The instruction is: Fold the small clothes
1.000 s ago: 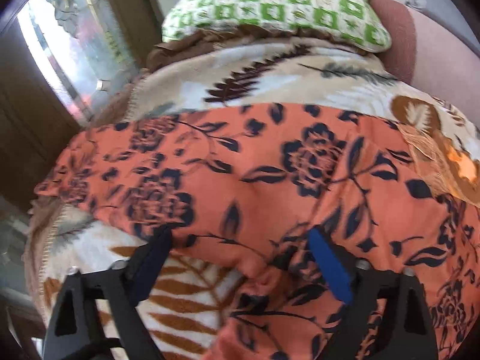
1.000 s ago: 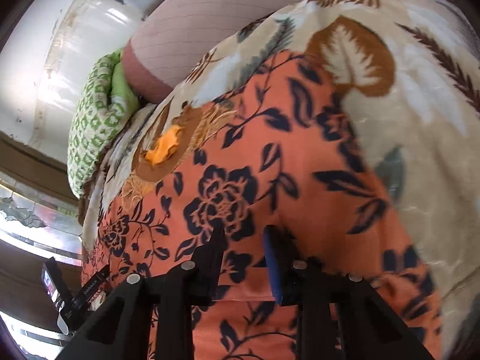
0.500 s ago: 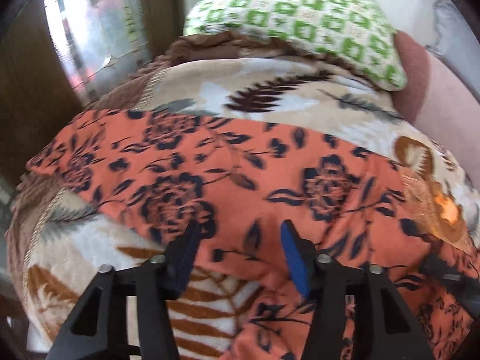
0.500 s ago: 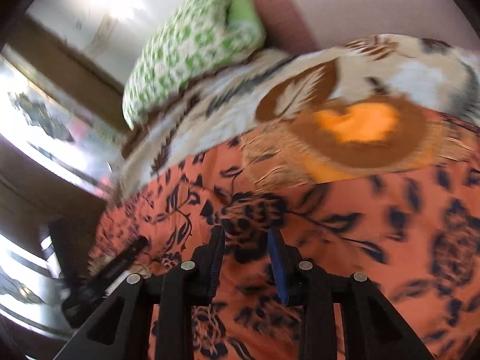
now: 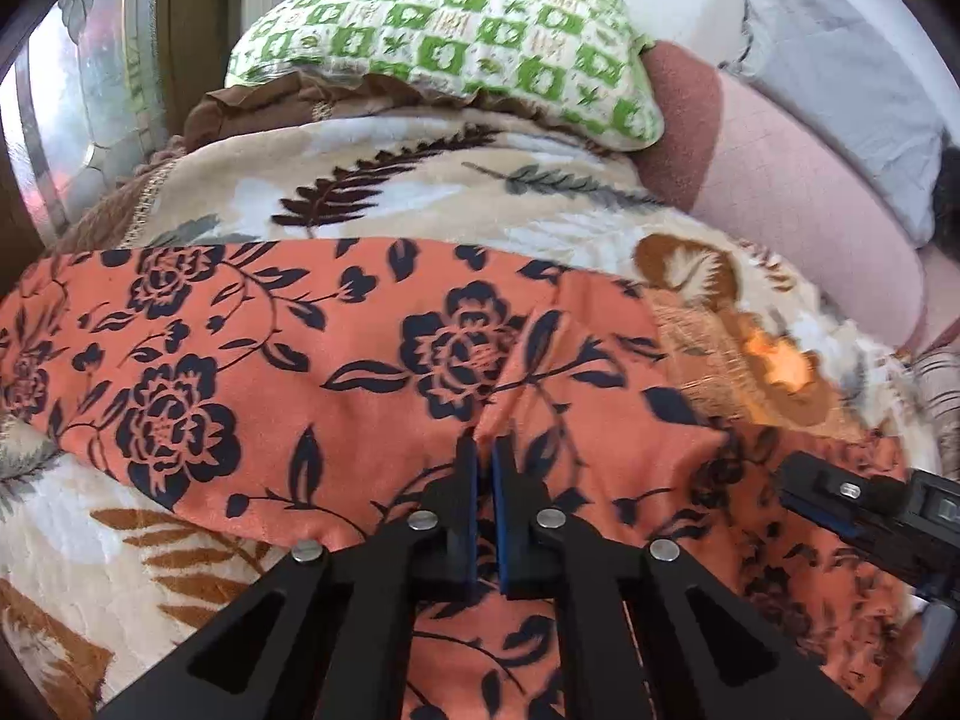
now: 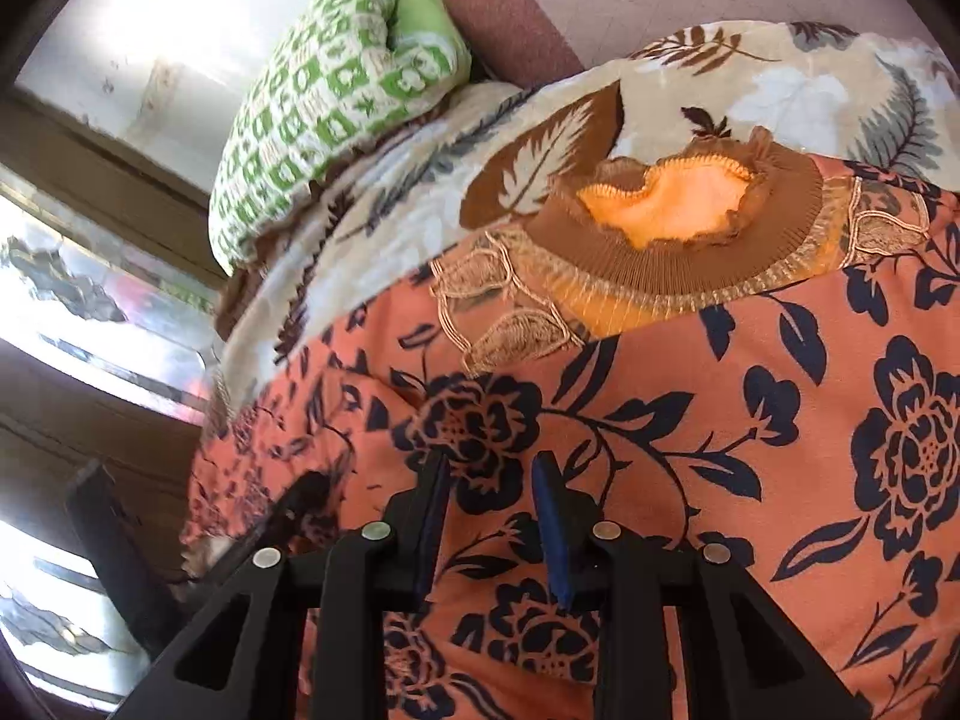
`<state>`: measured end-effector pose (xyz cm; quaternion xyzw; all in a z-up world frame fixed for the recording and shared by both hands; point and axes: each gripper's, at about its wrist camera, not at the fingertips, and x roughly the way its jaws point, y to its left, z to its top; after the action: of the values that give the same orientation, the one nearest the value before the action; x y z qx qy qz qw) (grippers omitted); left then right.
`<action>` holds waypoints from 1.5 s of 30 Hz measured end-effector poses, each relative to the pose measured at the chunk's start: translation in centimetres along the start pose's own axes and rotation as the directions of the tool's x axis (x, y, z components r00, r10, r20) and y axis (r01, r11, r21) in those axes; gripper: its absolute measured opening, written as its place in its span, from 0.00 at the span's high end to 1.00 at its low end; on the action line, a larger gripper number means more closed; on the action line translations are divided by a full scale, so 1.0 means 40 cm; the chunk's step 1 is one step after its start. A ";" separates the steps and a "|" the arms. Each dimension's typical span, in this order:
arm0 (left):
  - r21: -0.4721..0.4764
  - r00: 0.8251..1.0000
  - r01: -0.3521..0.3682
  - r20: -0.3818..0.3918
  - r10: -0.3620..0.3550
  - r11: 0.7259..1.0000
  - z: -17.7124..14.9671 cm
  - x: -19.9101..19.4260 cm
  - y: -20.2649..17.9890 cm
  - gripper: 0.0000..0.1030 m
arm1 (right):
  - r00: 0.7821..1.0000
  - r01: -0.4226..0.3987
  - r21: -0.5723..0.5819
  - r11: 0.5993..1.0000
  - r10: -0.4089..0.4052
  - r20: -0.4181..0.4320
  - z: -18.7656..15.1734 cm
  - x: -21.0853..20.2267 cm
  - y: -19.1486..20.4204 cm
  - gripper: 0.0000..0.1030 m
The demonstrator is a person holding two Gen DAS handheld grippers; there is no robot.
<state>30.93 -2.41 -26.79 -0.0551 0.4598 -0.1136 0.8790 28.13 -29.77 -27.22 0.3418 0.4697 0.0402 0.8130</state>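
Pinching garment [image 5: 372, 360] in L gripper [image 5: 485, 450]

A fleece blanket [image 5: 420, 192] printed with brown and grey fern leaves on cream covers the middle of the left wrist view. Above it, at the upper centre, lies a green-and-white checked pillow [image 5: 456, 42], its lower edge resting on the blanket. Just right of the pillow sits a pink bolster [image 5: 798, 204], and a grey pillow [image 5: 840, 78] fills the upper right corner. A window [image 5: 78, 120] with patterned glass takes up the upper left edge.
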 end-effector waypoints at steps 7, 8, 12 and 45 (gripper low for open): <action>-0.005 0.997 0.054 0.049 -0.054 0.999 0.019 -0.054 0.024 0.97 | 0.997 -0.080 0.016 0.997 0.080 0.023 0.021 0.050 0.038 0.69; -0.010 0.999 0.030 0.045 -0.029 1.000 0.021 -0.049 0.033 0.97 | 0.995 -0.093 0.023 0.995 0.092 0.026 0.025 0.066 0.043 0.69; -0.094 0.996 -0.094 -0.002 0.095 0.991 0.029 -0.027 0.090 0.90 | 0.995 -0.035 0.038 0.999 0.038 -0.087 0.027 0.167 0.051 0.67; -0.066 0.990 -0.109 -0.101 0.102 0.992 0.005 -0.030 0.169 0.39 | 0.949 -0.184 -0.335 0.924 0.079 -0.304 0.075 0.331 0.355 0.78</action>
<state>31.45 4.44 -27.07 -0.0564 0.5083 -0.0532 0.8577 41.50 -15.38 -27.54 0.2093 0.5421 0.2290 0.7809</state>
